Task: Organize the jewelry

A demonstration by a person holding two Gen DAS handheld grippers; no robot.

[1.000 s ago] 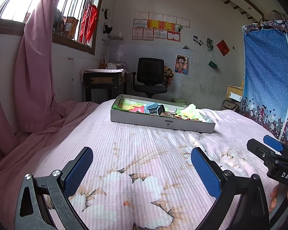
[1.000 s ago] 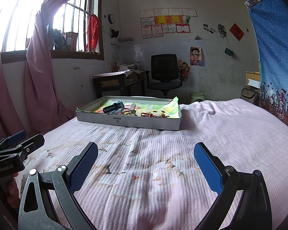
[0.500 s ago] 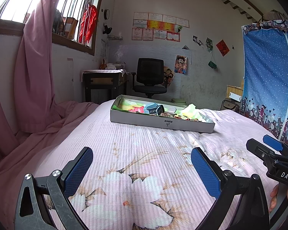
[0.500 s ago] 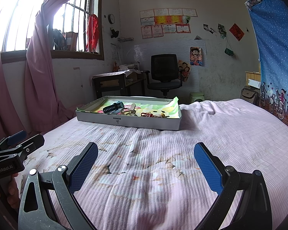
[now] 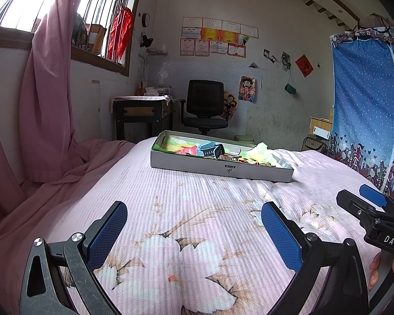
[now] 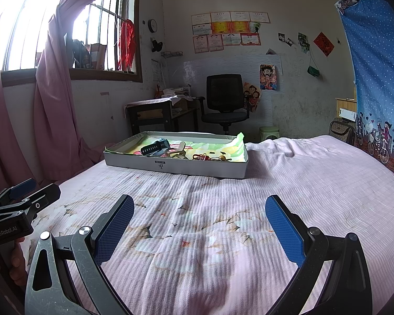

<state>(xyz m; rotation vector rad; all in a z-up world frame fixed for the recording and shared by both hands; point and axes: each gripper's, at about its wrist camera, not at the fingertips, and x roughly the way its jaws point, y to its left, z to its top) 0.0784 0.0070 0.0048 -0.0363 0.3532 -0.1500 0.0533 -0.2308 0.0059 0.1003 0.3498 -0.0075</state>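
A shallow grey box (image 6: 176,166) lies flat and open on the pink bedspread (image 6: 289,183), lined with crumpled green and yellow paper (image 6: 223,147) that pokes above its far right corner. Inside, towards the left, a dark watch with a wide strap (image 6: 155,148) rests on the paper, with a small beige piece (image 6: 177,153) just beside it. Red and gold trinkets (image 6: 210,157) lie tangled right of the middle, too small to tell apart

Left gripper (image 5: 194,232): lower centre of the left wrist view, jaws spread wide, blue pads facing inward, nothing between them. Right gripper (image 6: 199,225): lower centre of the right wrist view, likewise spread wide and empty. Each gripper appears at the other view's lower edge, with part of the holding hand (image 5: 380,267) visible at lower right.
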